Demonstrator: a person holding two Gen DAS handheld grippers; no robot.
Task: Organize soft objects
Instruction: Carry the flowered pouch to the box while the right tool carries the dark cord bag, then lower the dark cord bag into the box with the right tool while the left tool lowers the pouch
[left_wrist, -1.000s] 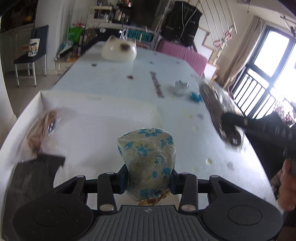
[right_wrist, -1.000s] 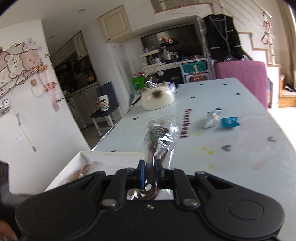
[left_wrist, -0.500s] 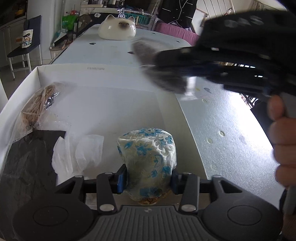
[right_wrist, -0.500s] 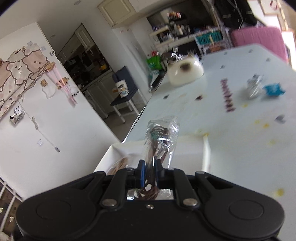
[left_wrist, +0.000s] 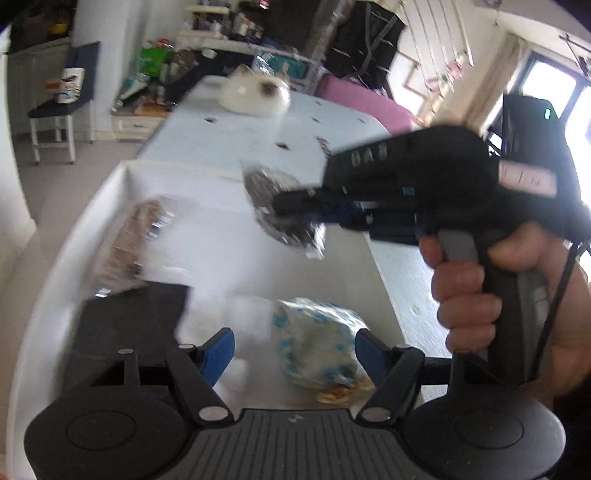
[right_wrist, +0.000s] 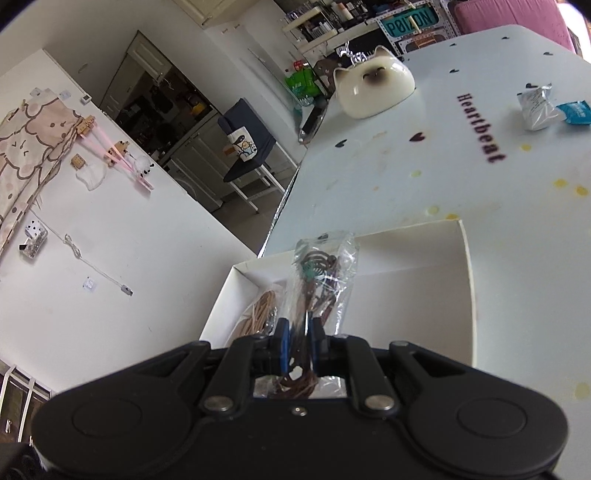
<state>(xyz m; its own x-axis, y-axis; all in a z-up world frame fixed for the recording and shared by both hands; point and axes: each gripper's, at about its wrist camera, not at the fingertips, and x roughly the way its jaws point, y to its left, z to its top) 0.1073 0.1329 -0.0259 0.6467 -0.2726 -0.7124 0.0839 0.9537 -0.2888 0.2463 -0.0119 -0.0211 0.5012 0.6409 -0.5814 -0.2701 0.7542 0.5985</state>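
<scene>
Right jaws (right_wrist: 299, 341) pinching upright bag of cord (right_wrist: 320, 275), left jaws (left_wrist: 295, 350) spread around floral bundle (left_wrist: 317, 343).

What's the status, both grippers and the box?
Left gripper open, floral bundle loose in the white box. Right gripper shut on the clear bag of brown cord, over the box. Nothing in the way.

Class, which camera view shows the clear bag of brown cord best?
The right wrist view: the cord bag is sharp and centred, pinched in the right hand-held gripper. The left wrist view shows it blurred, partly hidden by that gripper.
</scene>
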